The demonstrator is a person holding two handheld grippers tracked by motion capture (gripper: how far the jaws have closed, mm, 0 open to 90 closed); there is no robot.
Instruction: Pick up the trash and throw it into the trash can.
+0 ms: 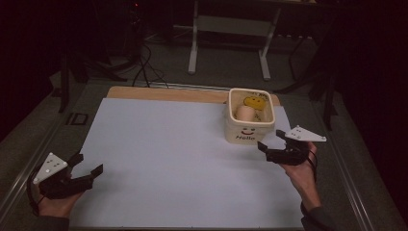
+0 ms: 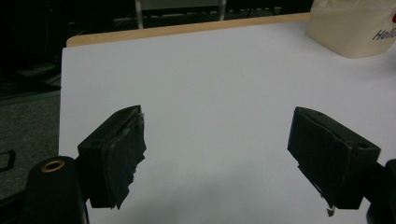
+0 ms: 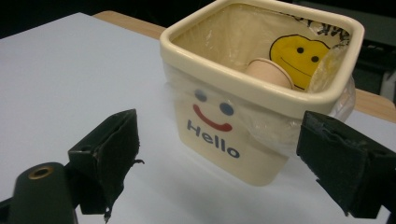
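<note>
A cream square bin (image 1: 250, 131) with a smiling face and the word "Hello" stands at the back right of the white sheet (image 1: 183, 149). It is lined with a clear plastic bag. Inside lie a tan paper cup (image 1: 244, 113) and a yellow smiley print (image 1: 255, 102). My right gripper (image 1: 272, 140) is open just right of the bin's front corner, holding nothing. In the right gripper view the bin (image 3: 210, 60) stands close ahead between the open jaws, with the cup (image 3: 271, 72) tipped inside. My left gripper (image 1: 89, 162) rests open and holding nothing at the sheet's front left.
The sheet covers a wooden board (image 1: 163, 93) on a grey table. Beyond the far edge stand a white table frame (image 1: 228, 43) and floor cables (image 1: 146, 67). In the left gripper view a bin corner (image 2: 355, 28) shows at the top right.
</note>
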